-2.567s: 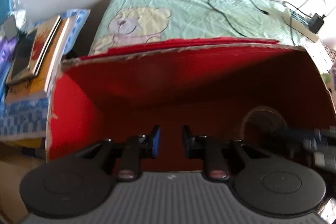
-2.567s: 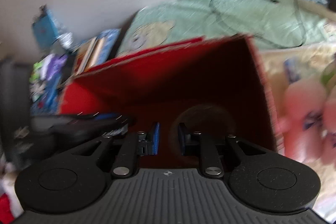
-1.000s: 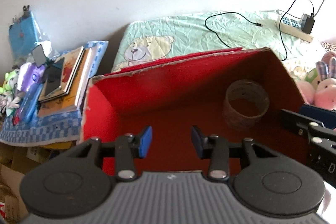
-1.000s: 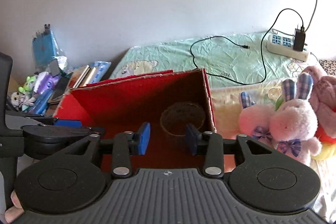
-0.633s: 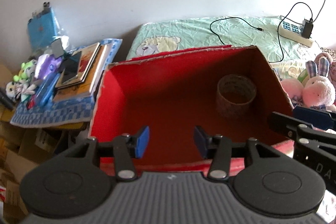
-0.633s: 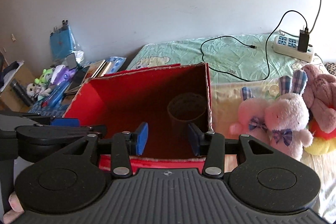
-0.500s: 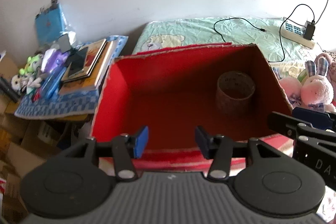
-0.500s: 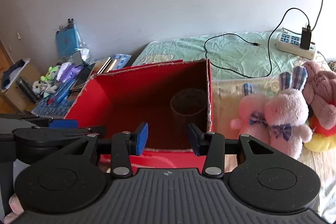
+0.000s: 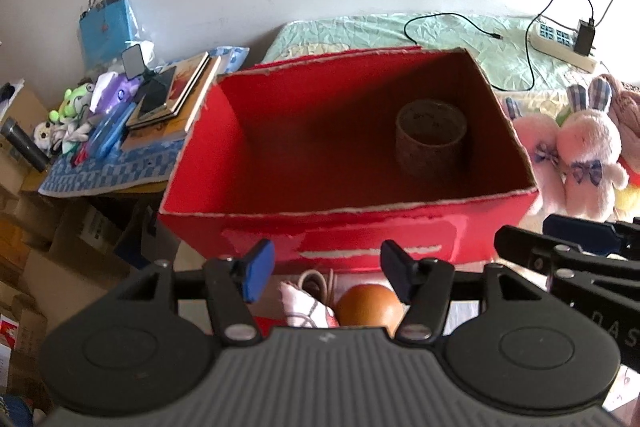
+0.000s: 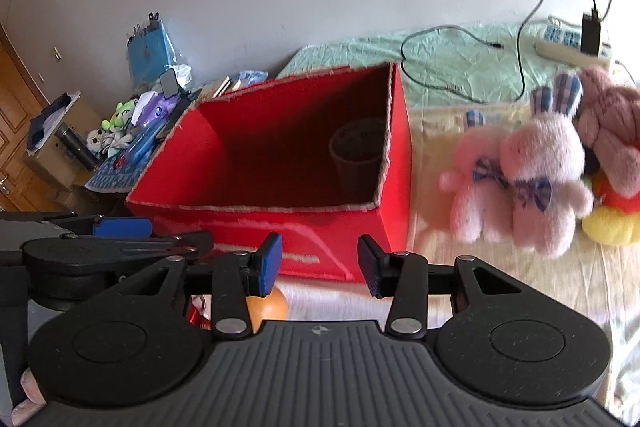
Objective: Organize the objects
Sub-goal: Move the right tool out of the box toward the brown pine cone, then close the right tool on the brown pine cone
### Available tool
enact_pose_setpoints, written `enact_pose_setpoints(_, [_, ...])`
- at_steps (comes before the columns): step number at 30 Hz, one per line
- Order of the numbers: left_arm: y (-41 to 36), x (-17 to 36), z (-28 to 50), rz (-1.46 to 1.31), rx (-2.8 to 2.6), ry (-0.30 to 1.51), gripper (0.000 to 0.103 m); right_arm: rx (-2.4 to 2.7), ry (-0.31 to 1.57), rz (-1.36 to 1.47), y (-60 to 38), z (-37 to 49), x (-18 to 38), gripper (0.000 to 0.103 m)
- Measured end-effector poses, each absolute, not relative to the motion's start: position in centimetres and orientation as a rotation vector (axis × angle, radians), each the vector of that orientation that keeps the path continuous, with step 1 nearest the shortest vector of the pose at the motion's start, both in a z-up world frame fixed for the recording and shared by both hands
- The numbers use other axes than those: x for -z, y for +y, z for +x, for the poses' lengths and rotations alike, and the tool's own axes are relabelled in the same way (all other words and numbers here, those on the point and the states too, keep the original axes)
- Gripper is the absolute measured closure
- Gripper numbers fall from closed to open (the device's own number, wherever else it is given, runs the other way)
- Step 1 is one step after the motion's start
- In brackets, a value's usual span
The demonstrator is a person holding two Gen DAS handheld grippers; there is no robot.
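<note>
While the left gripper (image 9: 326, 273) is being held with its two fingers spread apart and nothing between them, one red box (image 9: 360, 231) is standing just ahead of its tips, with the open top facing up. Inside this box, ahead and to the right of the left gripper, one brown cylindrical container (image 9: 431, 139) is standing upright near the right wall. Below the fingers, one orange ball (image 9: 368, 307) and one white and pink cloth item (image 9: 306, 305) are lying side by side in front of the box.

The right gripper (image 10: 319, 265) is also being held open and is gripping nothing. The same red box (image 10: 280, 227) is seen ahead of it and slightly to the left, and the brown container (image 10: 358, 151) is partly hidden behind the box wall. To the right of this gripper, two pink plush rabbits (image 10: 520, 167) are lying close together on the bedding (image 10: 500, 267), and one darker pink plush (image 10: 612, 131) and one yellow and red plush (image 10: 610, 215) are lying beyond them. Far ahead, one white power strip (image 10: 572, 47) with one black charger (image 10: 591, 31) is lying on the green sheet (image 10: 440, 67). To the far left, one stack of books (image 9: 176, 95) is lying on a blue checked cloth (image 9: 116, 167).
</note>
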State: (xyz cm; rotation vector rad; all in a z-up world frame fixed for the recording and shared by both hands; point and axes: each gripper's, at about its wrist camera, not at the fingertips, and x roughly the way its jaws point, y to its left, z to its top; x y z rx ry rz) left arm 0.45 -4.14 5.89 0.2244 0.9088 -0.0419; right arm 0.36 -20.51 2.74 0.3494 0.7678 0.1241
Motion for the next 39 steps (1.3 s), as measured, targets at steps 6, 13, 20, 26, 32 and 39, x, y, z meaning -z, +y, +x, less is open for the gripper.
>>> enact_pose_setpoints(6, [-4.3, -4.7, -0.2, 0.210, 0.064, 0.945, 0.039, -0.148, 0.851, 0.407, -21.0, -0.1, -0.6, 0.058])
enact_pose_setpoints(13, [-3.2, -2.8, -2.0, 0.181, 0.144, 0.993, 0.040, -0.201, 0.976, 0.532, -22.1, -0.6, 2.2, 0.058])
enact_pose_setpoints(20, [-2.7, -0.7, -5.5, 0.146, 0.303, 1.045, 0.041, -0.268, 1.092, 0.724, -23.4, -0.8, 5.1, 0.057])
enact_pose_setpoints(26, [-3.8, 1.6, -6.8, 0.104, 0.380, 1.110, 0.041, -0.331, 1.157, 0.799, -23.3, -0.6, 6.2, 0.056])
enact_pose_setpoints(32, [-4.0, 3.0, -6.5, 0.024, 0.394, 1.135, 0.037, -0.351, 1.184, 0.795, -23.1, -0.3, 7.1, 0.053])
enact_pose_setpoints(39, [-4.5, 3.8, -6.2, -0.008, 0.394, 1.139, 0.039, -0.367, 1.214, 0.850, -23.3, 0.0, 8.3, 0.053])
